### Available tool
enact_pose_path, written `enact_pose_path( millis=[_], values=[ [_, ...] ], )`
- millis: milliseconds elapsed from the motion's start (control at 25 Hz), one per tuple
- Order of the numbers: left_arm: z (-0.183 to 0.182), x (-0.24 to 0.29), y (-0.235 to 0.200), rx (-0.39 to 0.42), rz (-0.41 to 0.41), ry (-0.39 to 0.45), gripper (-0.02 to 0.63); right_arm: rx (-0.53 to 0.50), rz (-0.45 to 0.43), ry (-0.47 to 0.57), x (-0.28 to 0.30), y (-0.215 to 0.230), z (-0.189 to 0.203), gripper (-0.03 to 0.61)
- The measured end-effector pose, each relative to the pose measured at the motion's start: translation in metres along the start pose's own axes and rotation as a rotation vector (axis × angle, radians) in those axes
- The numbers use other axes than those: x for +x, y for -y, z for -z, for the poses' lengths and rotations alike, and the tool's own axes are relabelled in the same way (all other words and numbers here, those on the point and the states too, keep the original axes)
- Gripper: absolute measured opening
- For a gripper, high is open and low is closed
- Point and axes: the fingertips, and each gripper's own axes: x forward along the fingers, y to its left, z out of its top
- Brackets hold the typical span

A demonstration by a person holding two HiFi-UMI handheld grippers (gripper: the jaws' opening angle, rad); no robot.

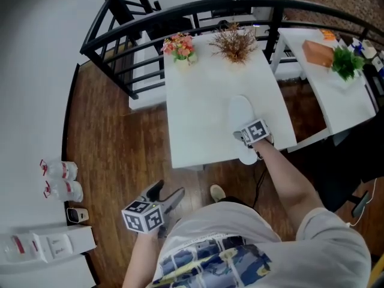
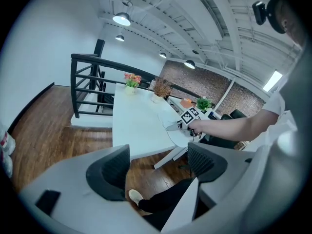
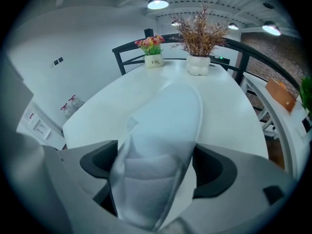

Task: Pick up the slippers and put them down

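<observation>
A white slipper (image 1: 240,116) lies lengthwise on the white table (image 1: 198,107), near its front right edge. My right gripper (image 1: 245,141) is at the slipper's near end. In the right gripper view the slipper (image 3: 168,121) fills the gap of that gripper (image 3: 153,167), and its upper is creased between the dark pads, which press on it from both sides. My left gripper (image 1: 168,194) hangs low over the wooden floor in front of the table. In the left gripper view the left gripper (image 2: 158,167) is open with nothing between its jaws. Only one slipper shows.
At the table's far edge stand a pot of pink flowers (image 1: 180,47) and a dried plant (image 1: 235,41). A black railing (image 1: 120,59) curves behind. A second white table (image 1: 336,101) at the right carries a green plant (image 1: 347,62). Bottles (image 1: 60,180) and white boxes (image 1: 54,245) sit on the floor at left.
</observation>
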Motion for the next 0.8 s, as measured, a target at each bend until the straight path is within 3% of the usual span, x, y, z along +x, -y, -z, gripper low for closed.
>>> enact_pose_path(
  millis=[240, 520, 640, 800],
  values=[
    [0.016, -0.013, 0.003, 0.014, 0.004, -0.028, 0.374, 0.090, 0.112, -0.007, -0.011, 0.022, 0.007, 0.607],
    [0.013, -0.013, 0.004, 0.015, 0.008, -0.017, 0.374, 0.286, 0.150, -0.114, -0.010, 0.007, 0.006, 0.607],
    [0.008, -0.003, 0.008, 0.021, 0.020, -0.016, 0.374, 0.320, 0.226, -0.199, 0.008, 0.015, 0.016, 0.606],
    [0.005, 0.005, 0.011, 0.024, 0.031, -0.018, 0.374, 0.354, 0.201, -0.259, 0.019, 0.017, 0.023, 0.612]
  ],
)
